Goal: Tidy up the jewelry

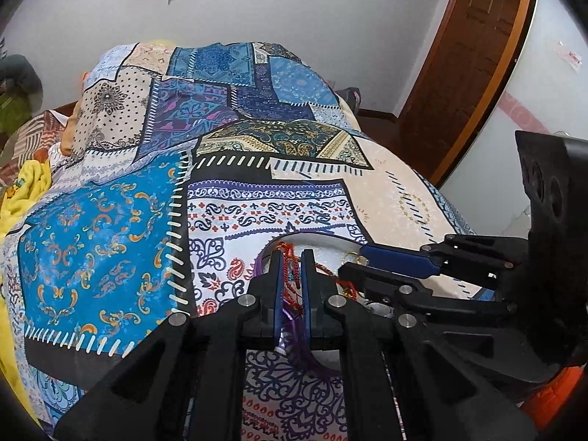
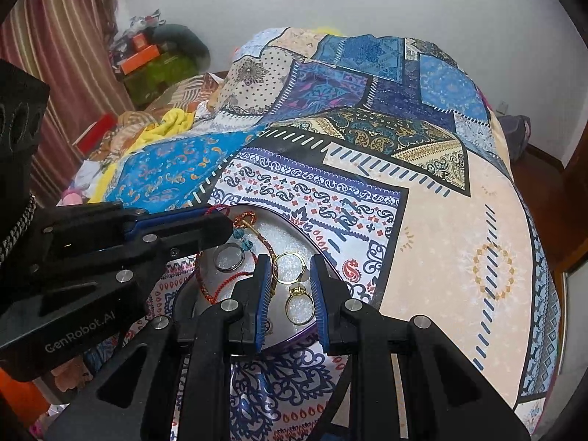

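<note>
Nearest me, my right hand-held gripper point(image 2: 290, 286) hangs with its blue pads slightly apart over a round silver metal tray point(image 2: 283, 325), pinching nothing. The tray rests on a patchwork-print bedspread point(image 2: 441, 239) and holds two gold rings point(image 2: 298, 303), a silver ring point(image 2: 228, 256) and a red braided cord bracelet point(image 2: 209, 286). My left hand-held gripper point(image 1: 293, 268) is pressed nearly together around the red cord. Beyond the bed are a white wall point(image 1: 294, 7), a brown wooden door point(image 1: 474, 58) and a striped curtain point(image 2: 70, 55).
</note>
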A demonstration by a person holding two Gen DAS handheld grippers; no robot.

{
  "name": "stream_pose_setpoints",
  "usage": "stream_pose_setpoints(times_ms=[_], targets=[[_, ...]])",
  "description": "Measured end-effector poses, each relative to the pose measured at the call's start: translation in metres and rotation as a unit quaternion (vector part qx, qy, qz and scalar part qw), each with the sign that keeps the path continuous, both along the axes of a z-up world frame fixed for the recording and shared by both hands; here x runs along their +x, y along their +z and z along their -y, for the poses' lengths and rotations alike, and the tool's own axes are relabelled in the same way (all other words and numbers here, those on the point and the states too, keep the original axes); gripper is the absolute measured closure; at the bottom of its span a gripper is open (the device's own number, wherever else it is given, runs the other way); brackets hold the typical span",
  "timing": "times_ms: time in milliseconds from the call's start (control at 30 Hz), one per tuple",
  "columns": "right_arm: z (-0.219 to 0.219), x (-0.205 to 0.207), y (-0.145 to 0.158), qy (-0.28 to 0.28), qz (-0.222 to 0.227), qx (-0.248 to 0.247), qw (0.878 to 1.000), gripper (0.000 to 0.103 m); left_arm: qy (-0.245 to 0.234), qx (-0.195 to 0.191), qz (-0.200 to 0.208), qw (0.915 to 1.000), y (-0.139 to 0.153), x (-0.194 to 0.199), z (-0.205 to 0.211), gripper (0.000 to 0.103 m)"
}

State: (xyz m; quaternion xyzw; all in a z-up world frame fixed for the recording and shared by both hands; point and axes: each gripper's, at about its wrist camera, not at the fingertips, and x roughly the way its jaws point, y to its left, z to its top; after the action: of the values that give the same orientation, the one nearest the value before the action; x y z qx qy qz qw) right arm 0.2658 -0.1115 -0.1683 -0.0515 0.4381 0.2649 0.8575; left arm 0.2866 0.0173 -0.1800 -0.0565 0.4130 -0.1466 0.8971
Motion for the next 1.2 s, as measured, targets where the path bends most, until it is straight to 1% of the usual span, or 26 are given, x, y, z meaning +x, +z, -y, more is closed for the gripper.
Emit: stream_pose_setpoints(times_ms=[100, 233, 367, 467, 533, 600, 800, 933, 1067, 1167, 1200], targets=[[0.002, 0.002, -0.002, 0.001, -0.015, 0.004, 1.0, 0.083, 0.004, 0.0, -0.002, 1.0, 0.0, -0.001, -0.002, 0.096], [0.004, 0.0, -0.002, -0.002, -0.02, 0.005, 1.0, 0.083, 0.004, 0.002, -0.003, 1.0, 0.002, -0.001, -0.004, 0.095], [0.005, -0.003, 0.001, -0.001, -0.019, 0.005, 1.0, 0.082, 0.002, 0.013, 0.001, 0.9999, 0.007, -0.005, -0.002, 0.095], [0.007, -0.007, 0.005, -0.003, -0.012, 0.001, 1.0, 0.077, 0.002, 0.017, 0.006, 0.9998, 0.013, -0.007, -0.002, 0.09], [0.008, -0.01, 0.009, -0.003, -0.008, 0.004, 1.0, 0.077, 0.001, 0.017, 0.011, 0.9998, 0.017, -0.01, -0.002, 0.087], [0.01, -0.013, 0.015, -0.003, -0.001, 0.009, 1.0, 0.077, 0.002, 0.018, 0.017, 0.9997, 0.023, -0.014, -0.002, 0.087], [0.019, -0.028, 0.042, -0.012, 0.031, 0.026, 0.999, 0.077, 0.007, 0.022, 0.037, 0.9991, 0.044, -0.03, -0.003, 0.086], [0.026, -0.045, 0.071, -0.015, 0.063, 0.046, 0.997, 0.077, 0.012, 0.03, 0.063, 0.9975, 0.066, -0.048, -0.004, 0.086], [0.032, -0.07, 0.108, -0.019, 0.11, 0.07, 0.991, 0.077, 0.021, 0.034, 0.102, 0.994, 0.095, -0.073, -0.005, 0.086], [0.035, -0.095, 0.134, -0.025, 0.157, 0.08, 0.984, 0.077, 0.031, 0.035, 0.142, 0.9888, 0.121, -0.096, -0.006, 0.086], [0.036, -0.105, 0.143, -0.026, 0.175, 0.084, 0.981, 0.077, 0.035, 0.038, 0.161, 0.9856, 0.132, -0.107, -0.006, 0.086]])
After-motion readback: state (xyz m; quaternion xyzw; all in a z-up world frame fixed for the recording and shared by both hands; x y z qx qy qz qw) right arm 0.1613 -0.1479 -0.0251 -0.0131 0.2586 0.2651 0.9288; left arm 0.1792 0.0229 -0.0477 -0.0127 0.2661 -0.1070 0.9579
